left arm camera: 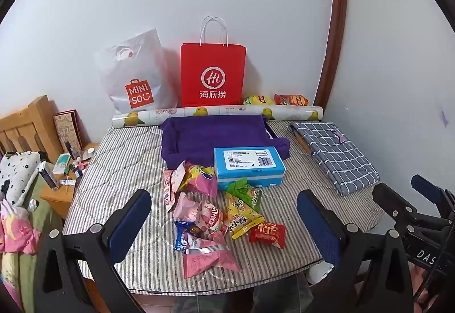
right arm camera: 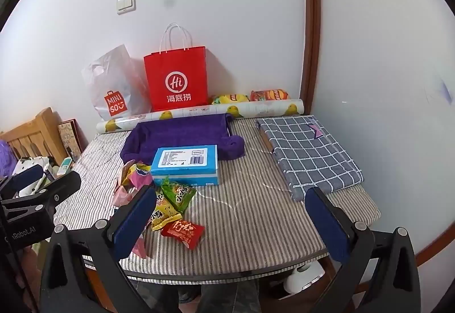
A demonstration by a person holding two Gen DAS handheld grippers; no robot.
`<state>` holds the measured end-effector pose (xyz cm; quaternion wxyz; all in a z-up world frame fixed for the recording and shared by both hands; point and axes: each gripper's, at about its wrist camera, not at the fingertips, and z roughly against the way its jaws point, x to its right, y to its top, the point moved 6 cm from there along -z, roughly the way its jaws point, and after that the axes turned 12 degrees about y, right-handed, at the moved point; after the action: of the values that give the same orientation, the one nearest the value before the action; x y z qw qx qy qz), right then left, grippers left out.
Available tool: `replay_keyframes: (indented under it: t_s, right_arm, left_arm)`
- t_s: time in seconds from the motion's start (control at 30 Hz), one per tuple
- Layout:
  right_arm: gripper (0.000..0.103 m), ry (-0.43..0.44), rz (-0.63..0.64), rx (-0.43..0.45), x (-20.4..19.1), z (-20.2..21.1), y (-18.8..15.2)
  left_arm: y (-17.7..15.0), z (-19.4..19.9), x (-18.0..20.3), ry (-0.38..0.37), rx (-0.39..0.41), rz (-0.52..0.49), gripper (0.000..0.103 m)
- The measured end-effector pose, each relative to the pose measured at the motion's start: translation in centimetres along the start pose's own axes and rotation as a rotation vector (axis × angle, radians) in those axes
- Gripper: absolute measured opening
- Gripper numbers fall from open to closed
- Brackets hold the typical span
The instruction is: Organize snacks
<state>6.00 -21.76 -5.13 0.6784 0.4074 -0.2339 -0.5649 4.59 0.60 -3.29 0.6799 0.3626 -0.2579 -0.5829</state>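
I held both tools above the near edge of the striped surface, tilted downward. My left tool stood at its widest, empty, its blue pads framing the snack pile without touching it. My right tool was equally wide and empty, with its left pad covering part of the same pile.

The snacks lay just in front of the blue tissue box, spreading toward the near edge: pink packets, a green packet, a yellow packet and, nearest to me, a red packet. Behind the tissue box sat a purple cloth tray, and behind that a roll of lemon-print paper lay along the wall. A red paper bag and a white Miniso bag stood against the wall behind the roll, with two more snack bags beside them. To the right of the tissue box rested a folded checked cloth.
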Motion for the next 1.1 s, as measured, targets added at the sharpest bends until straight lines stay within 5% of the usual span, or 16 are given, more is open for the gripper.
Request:
replay_keyframes:
  t_s: [1.1]
  right_arm:
    - [0.103, 0.02, 0.025, 0.023, -1.6, 0.6, 0.2]
  left_arm:
    - [-0.1, 0.5, -0.9, 0.02, 0.016, 0.008, 0.103]
